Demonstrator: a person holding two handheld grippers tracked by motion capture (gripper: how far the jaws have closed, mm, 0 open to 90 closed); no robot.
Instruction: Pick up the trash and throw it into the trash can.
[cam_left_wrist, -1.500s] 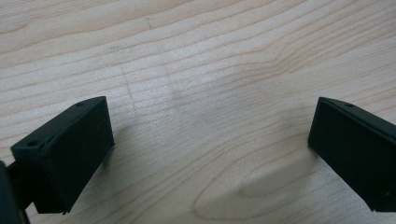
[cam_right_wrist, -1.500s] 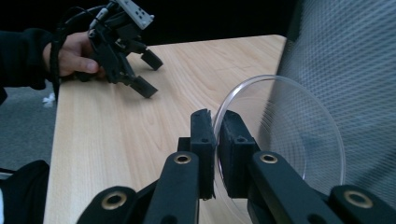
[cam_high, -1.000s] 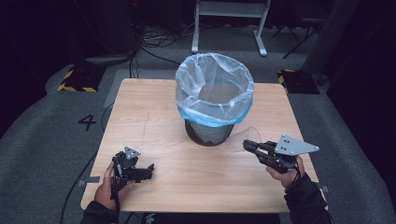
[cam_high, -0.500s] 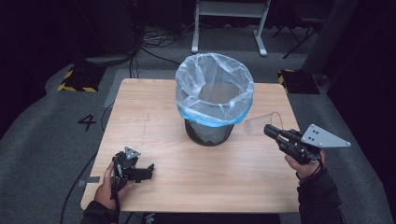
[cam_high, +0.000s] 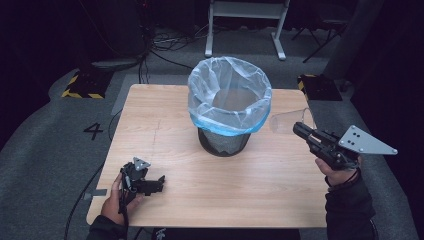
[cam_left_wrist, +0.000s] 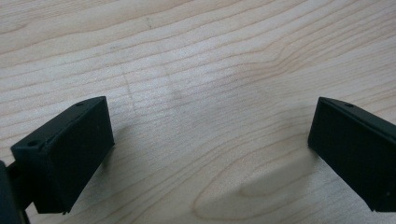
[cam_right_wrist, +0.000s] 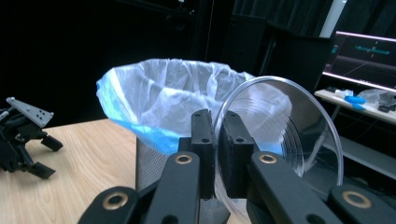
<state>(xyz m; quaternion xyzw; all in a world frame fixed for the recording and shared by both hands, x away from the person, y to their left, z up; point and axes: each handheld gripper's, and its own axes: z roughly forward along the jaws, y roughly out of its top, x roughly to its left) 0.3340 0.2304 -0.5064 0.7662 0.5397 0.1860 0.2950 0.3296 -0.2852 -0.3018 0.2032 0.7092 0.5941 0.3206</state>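
The clear plastic cup (cam_high: 291, 120) is pinched by its rim in the right gripper (cam_high: 299, 131), held in the air off the right edge of the table (cam_high: 165, 145), beside the bin (cam_high: 229, 107) and about level with its rim. A second ago that gripper sat low over the table's right side; half a second ago it had swung out and up with the cup, and now it is a little higher and closer to the bin's bag. That suggests the cup is on its way to be dropped into the bin, with the carry part done and the release not yet made.

The left gripper (cam_high: 150, 182) has not moved through all this; it rests on the near left of the table, jaws spread wide on nothing.

The right gripper view shows what the high view cannot: the two jaws closed tight on the cup (cam_right_wrist: 280, 135) wall, its mouth facing the camera, and the blue-edged bag (cam_right_wrist: 154, 107) just behind it. The left gripper view adds only bare wood grain between its parted jaws.
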